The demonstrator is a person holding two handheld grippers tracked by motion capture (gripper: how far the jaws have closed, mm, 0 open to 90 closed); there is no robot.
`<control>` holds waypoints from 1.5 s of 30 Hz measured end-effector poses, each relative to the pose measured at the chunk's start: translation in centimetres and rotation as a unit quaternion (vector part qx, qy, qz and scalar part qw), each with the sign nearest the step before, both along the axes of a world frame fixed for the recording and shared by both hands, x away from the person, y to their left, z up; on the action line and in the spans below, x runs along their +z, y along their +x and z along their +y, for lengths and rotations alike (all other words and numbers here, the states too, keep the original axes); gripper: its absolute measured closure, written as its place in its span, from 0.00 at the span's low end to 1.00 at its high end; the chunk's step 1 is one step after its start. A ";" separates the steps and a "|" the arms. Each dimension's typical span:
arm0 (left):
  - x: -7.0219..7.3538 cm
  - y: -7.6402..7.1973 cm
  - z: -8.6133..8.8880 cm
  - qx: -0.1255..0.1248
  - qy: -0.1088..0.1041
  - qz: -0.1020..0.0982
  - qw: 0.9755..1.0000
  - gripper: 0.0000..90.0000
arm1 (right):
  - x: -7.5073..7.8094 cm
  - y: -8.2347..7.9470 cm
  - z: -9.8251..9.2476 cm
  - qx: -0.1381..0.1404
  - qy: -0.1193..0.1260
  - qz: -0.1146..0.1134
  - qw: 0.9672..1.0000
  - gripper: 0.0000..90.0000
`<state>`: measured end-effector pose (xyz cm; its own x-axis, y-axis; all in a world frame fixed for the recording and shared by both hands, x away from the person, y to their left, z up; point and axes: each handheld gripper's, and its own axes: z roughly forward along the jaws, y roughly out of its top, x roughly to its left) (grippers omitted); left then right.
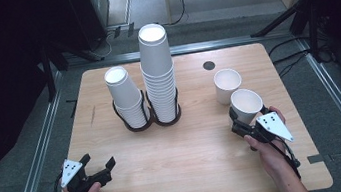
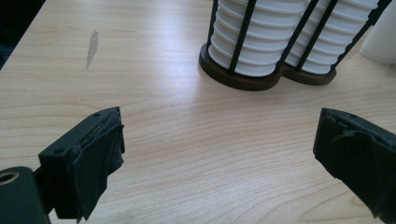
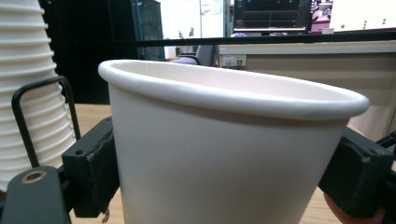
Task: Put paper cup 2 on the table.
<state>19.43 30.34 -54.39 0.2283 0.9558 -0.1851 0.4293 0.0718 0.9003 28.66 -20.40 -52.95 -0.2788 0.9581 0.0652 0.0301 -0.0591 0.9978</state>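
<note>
Two stacks of white paper cups stand in a black wire holder (image 1: 148, 123) at the table's middle: a short stack (image 1: 125, 94) on the left and a tall stack (image 1: 158, 72) on the right. My right gripper (image 1: 244, 122) is shut on a single white paper cup (image 1: 246, 105), upright near the table's right side; in the right gripper view the cup (image 3: 224, 154) sits between both pads. Another single cup (image 1: 227, 85) stands just behind it. My left gripper (image 1: 99, 169) is open over bare wood at the front left, its pads (image 2: 100, 158) wide apart.
The wooden table (image 1: 199, 172) has a dark round hole (image 1: 209, 65) at the back right. The holder's base (image 2: 243, 79) lies ahead of the left gripper. Dark stands and cables surround the table on the floor.
</note>
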 end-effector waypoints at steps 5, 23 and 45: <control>-0.1 0.0 0.2 0.002 -0.001 0.003 1.000 0.02 | -0.4 0.1 -0.2 0.006 -0.009 0.008 1.000 0.14; -0.7 0.4 0.5 0.011 -0.005 0.012 1.000 0.02 | -1.7 0.9 -0.1 0.008 -0.043 0.036 0.998 0.14; -0.8 0.5 0.4 0.007 -0.014 0.016 1.000 0.02 | -1.9 1.3 -0.2 -0.018 -0.035 0.065 0.997 0.12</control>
